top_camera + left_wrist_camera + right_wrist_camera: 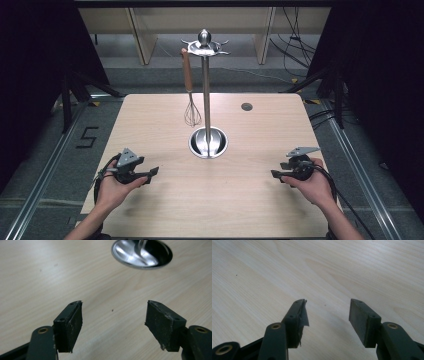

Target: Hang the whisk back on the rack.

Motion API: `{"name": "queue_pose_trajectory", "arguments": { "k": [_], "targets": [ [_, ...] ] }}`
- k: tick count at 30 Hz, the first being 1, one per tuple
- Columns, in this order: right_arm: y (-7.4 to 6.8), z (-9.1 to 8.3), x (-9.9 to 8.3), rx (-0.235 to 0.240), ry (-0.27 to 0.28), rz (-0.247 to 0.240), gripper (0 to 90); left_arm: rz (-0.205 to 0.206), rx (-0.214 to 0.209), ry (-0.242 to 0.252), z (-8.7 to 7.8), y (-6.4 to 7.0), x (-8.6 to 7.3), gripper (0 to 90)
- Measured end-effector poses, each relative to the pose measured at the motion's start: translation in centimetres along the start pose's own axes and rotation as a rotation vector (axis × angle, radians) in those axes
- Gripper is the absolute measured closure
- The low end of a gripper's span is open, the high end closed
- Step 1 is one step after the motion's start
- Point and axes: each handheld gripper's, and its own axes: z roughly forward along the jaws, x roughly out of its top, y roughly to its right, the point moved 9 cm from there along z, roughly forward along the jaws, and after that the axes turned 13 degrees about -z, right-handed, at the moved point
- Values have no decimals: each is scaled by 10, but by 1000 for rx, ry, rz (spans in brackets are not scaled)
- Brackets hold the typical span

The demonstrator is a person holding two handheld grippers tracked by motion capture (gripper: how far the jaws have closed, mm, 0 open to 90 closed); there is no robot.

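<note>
A whisk point(190, 95) hangs from a steel stand point(206, 100) at the worktop's point(225, 200) far middle, while the left claw point(150, 175) and right claw point(276, 175), both gaping wide and empty, hover near its front corners.

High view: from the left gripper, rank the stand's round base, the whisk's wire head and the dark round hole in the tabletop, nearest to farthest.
From the left gripper, low on the table's left side:
1. Stand's round base, mid-table, up and to the right.
2. Whisk's wire head, hanging just behind the base, left of the pole.
3. Dark round hole, far side, right of centre.
</note>
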Motion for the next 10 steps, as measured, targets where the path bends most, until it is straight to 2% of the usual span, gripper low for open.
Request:
{"name": "queue_pose_trajectory", "arguments": {
  "k": [4,5,6,7,8,10],
  "targets": [
    [1,0,1,-6,4,-11,479,-19,-2,-12,4,0,-4,294],
    [4,1,2,-18,17,-35,479,-11,-3,-21,4,-1,-5,295],
    [4,0,1,-12,5,-42,479,-13,-3,-18,4,-1,-4,296],
    [3,1,4,-9,34,-24,479,-20,-1,-20,4,-1,-4,297],
    [3,-2,0,-6,-13,-15,479,-18,-6,-22,5,-2,-4,299],
    [3,-2,0,-7,-12,-7,479,-31,-9,-16,6,-1,-4,302]
  ]
}}
